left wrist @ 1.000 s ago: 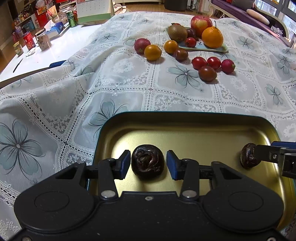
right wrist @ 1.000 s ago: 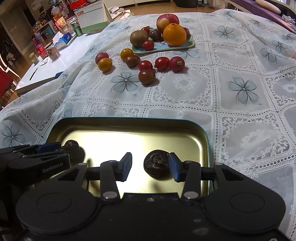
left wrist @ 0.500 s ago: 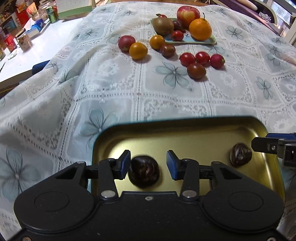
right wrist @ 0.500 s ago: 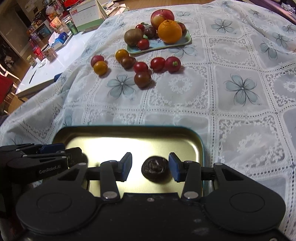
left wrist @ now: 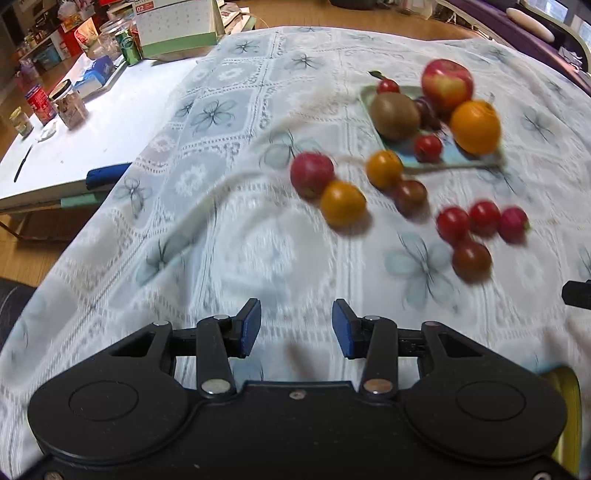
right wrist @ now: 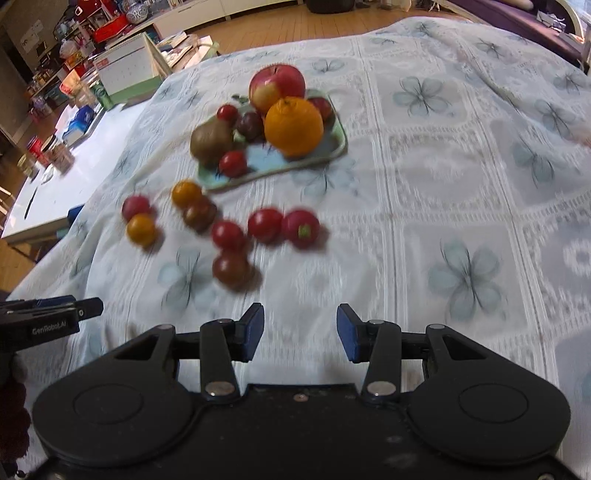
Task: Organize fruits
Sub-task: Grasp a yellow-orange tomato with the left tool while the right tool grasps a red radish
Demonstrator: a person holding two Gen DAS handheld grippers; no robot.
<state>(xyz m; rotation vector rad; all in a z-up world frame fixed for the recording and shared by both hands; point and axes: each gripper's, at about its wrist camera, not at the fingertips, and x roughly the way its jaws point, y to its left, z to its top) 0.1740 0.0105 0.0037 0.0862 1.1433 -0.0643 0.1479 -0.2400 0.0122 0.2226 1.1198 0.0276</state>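
My left gripper (left wrist: 295, 328) is open and empty above the lace tablecloth. My right gripper (right wrist: 300, 332) is open and empty too. Ahead lie several loose small fruits: red tomatoes (right wrist: 264, 224), a dark brown tomato (right wrist: 231, 268), orange ones (left wrist: 342, 202) and a red radish (left wrist: 311, 174). A pale green plate (right wrist: 334, 155) holds an apple (right wrist: 277, 85), an orange (right wrist: 293, 125), a kiwi (left wrist: 394, 115) and small dark fruits. Only a sliver of the gold tray (left wrist: 567, 406) shows at the left wrist view's right edge. The left gripper's fingers (right wrist: 55, 314) show at the right wrist view's left edge.
A white side table (left wrist: 74, 147) at the left carries jars, cans and a desk calendar (left wrist: 173, 29). The tablecloth (right wrist: 461, 184) drapes over the table edge on the left. Wooden floor lies beyond.
Both grippers rose and moved forward off the gold tray, leaving the two dark wrinkled fruits behind. The tray has dropped out of view and the loose fruits now look closer.
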